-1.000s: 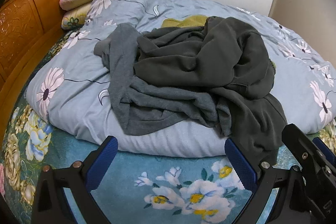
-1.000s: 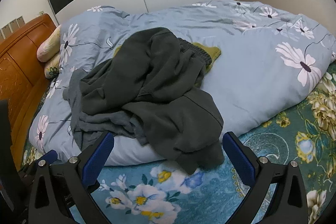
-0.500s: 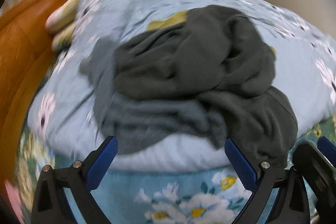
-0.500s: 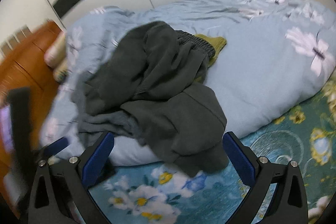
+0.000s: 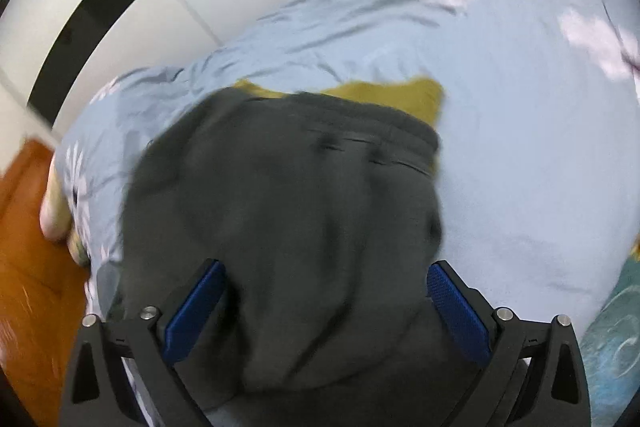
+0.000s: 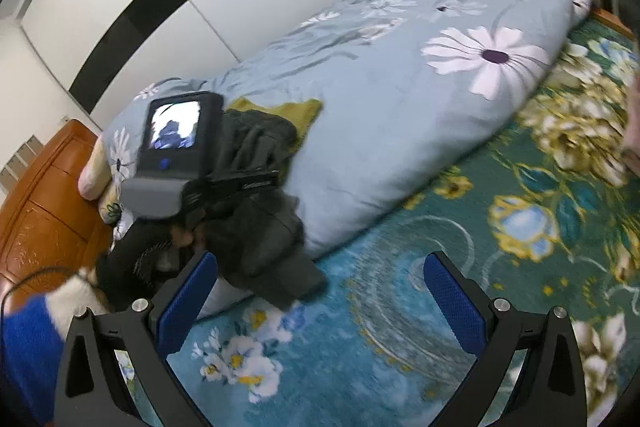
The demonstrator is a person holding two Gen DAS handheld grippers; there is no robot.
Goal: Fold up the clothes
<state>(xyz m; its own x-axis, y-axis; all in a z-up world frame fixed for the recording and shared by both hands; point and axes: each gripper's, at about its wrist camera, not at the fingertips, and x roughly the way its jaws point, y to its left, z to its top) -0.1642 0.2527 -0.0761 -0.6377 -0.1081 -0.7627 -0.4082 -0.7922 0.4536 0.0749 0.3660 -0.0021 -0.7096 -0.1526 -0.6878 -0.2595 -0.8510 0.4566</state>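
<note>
- Left gripper (image 5: 326,301): a second ago it hung back over the sheet with the dark clothes (image 5: 288,211) ahead of it; now it is right over the heap, and dark cloth fills the gap between its blue pads (image 5: 194,311). The jaws stand wide and have just been closing a little; the pads do not visibly press the cloth. The picture is blurred.
- Beyond its tips a yellow-green garment (image 5: 416,97) peeks out from under the far edge of the heap, on the quilt (image 5: 520,147). It lay much further off before.
- The headboard (image 5: 28,267) sits low to its left, tilted; earlier it stood higher up.
- Right gripper (image 6: 320,297): spread wide with nothing between its pads, only the floral sheet (image 6: 400,307) under it. The clothes (image 6: 260,239), earlier straight ahead, now lie off its left finger.
- The left gripper's camera block (image 6: 176,155) now hangs over that heap, and a blue sleeve (image 6: 28,347) has entered at lower left.
</note>
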